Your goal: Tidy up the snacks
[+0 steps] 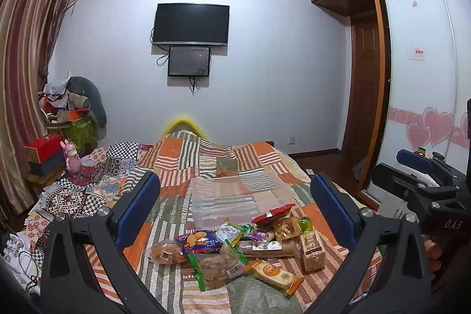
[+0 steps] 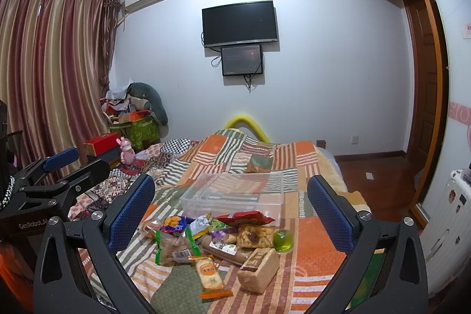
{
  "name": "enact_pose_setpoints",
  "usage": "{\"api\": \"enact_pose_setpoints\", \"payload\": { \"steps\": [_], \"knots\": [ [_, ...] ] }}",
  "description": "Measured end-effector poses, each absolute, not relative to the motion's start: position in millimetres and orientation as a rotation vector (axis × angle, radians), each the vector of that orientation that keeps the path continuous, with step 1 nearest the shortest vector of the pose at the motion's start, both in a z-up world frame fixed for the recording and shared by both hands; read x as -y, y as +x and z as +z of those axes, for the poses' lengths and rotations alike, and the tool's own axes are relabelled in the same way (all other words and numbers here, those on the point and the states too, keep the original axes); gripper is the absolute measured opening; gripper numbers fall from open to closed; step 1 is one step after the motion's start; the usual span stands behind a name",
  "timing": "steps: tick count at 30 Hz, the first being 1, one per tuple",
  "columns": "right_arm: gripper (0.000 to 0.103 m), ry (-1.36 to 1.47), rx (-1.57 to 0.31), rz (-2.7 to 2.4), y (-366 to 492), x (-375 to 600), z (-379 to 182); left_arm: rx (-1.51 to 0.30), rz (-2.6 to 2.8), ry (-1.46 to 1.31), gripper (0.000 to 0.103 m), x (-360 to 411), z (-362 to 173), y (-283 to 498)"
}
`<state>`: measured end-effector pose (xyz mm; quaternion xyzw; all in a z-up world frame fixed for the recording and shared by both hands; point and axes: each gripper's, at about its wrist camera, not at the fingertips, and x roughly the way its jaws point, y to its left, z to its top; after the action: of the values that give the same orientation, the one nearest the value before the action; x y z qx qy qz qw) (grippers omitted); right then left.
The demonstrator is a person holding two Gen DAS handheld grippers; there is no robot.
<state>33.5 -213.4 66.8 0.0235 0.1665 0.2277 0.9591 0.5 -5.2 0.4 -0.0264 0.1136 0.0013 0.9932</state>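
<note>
A pile of several wrapped snacks (image 1: 235,249) lies on the patchwork bedspread (image 1: 206,161), also in the right wrist view (image 2: 223,243). A clear plastic box (image 1: 235,202) stands empty just behind the pile; it also shows in the right wrist view (image 2: 235,196). My left gripper (image 1: 235,211) is open and empty, raised above the pile. My right gripper (image 2: 231,211) is open and empty, also above the pile. A red chip bag (image 2: 244,218) leans on the box's front wall. A green jelly cup (image 2: 283,240) sits at the pile's right.
The bed's right edge drops to a wooden floor (image 2: 376,169). A pink rabbit toy (image 1: 72,158) and stacked boxes (image 1: 44,155) stand left of the bed. Curtains (image 2: 53,78) hang on the left, a wardrobe (image 1: 418,78) on the right.
</note>
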Motion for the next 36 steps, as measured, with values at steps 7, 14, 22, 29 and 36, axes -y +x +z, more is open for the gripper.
{"api": "enact_pose_setpoints", "payload": {
  "steps": [7, 14, 22, 29, 36],
  "knots": [
    [0.103, 0.046, -0.335, 0.461, 33.8, 212.4, 67.7, -0.230, 0.003, -0.062, 0.103, 3.0, -1.3, 1.4],
    [0.103, 0.045, -0.333, 0.465, 35.0, 212.5, 70.7, -0.228, 0.003, -0.067, 0.103, 2.0, -1.4, 1.5],
    [0.103, 0.045, -0.330, 0.466, 34.1, 211.7, 71.1, -0.229, 0.002, -0.069, 0.103, 2.4, -1.8, 1.6],
    [0.103, 0.048, -0.327, 0.465, 33.1, 211.5, 72.5, -0.232, -0.002, -0.071, 0.103, 2.9, -1.8, 2.4],
    [0.103, 0.049, -0.327, 0.465, 32.4, 211.1, 73.9, -0.236, -0.006, -0.070, 0.103, 3.0, -1.0, 1.5]
  ]
}}
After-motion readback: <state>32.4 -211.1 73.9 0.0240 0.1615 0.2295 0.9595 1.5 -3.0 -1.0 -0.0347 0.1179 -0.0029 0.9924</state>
